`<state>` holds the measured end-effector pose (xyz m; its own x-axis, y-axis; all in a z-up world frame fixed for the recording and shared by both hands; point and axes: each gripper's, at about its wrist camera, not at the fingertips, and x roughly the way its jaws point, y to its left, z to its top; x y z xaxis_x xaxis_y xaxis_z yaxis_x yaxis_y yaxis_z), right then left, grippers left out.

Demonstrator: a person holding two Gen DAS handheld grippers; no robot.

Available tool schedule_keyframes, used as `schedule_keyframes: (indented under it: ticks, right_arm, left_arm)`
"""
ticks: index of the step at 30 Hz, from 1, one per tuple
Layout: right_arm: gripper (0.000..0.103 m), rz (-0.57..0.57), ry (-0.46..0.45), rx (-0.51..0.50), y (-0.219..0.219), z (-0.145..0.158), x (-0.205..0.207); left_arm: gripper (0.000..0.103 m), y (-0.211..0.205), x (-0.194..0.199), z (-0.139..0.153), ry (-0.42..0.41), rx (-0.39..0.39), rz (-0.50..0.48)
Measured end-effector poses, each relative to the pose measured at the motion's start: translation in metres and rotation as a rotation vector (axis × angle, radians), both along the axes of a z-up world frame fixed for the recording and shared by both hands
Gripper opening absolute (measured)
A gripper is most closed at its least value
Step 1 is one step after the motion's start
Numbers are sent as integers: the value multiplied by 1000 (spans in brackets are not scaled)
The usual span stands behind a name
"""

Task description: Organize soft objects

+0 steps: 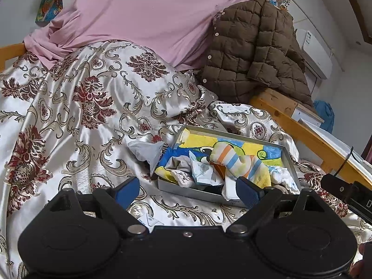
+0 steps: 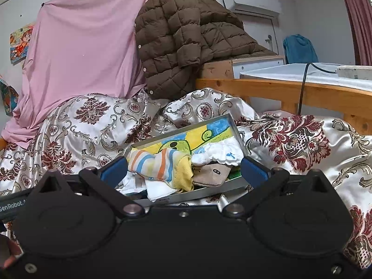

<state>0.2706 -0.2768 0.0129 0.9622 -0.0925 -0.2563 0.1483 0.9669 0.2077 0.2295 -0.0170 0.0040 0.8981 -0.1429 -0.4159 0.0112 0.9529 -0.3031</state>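
A shallow metal tray [image 1: 171,186] with a colourful drawing inside rests on the floral satin bedspread [image 1: 69,107]. In it lie a striped sock [image 1: 239,162], a white frilly sock [image 1: 283,176] and several crumpled packets. A grey cloth piece [image 1: 146,151] lies just outside the tray's left rim. My left gripper [image 1: 187,193] is open in front of the tray's near edge, holding nothing. In the right wrist view my right gripper [image 2: 183,172] is open at the tray [image 2: 186,197], its pads not pressing anything. The striped sock [image 2: 158,162], white sock [image 2: 216,154] and a beige pouch [image 2: 211,174] lie beyond it.
A brown quilted jacket [image 1: 253,53] hangs over the wooden bed rail [image 1: 302,127], beside a pink sheet [image 1: 151,16]. A black cable [image 2: 302,86] runs over the rail to a white surface [image 2: 302,72]. A small white packet [image 1: 148,220] lies under my left gripper.
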Motion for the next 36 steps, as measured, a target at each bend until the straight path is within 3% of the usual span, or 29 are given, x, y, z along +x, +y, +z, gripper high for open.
schedule_keyframes:
  ticks: [13, 24, 36]
  right_arm:
    - [102, -6, -6, -1, 0, -7, 7]
    - [102, -16, -32, 12, -2, -15, 27]
    - [102, -16, -59, 5, 5, -29, 50]
  left_arm:
    - [91, 0, 2, 0, -2, 0, -1]
    - [95, -3, 33, -5, -35, 29, -3]
    - [97, 1, 71, -30, -29, -6, -5]
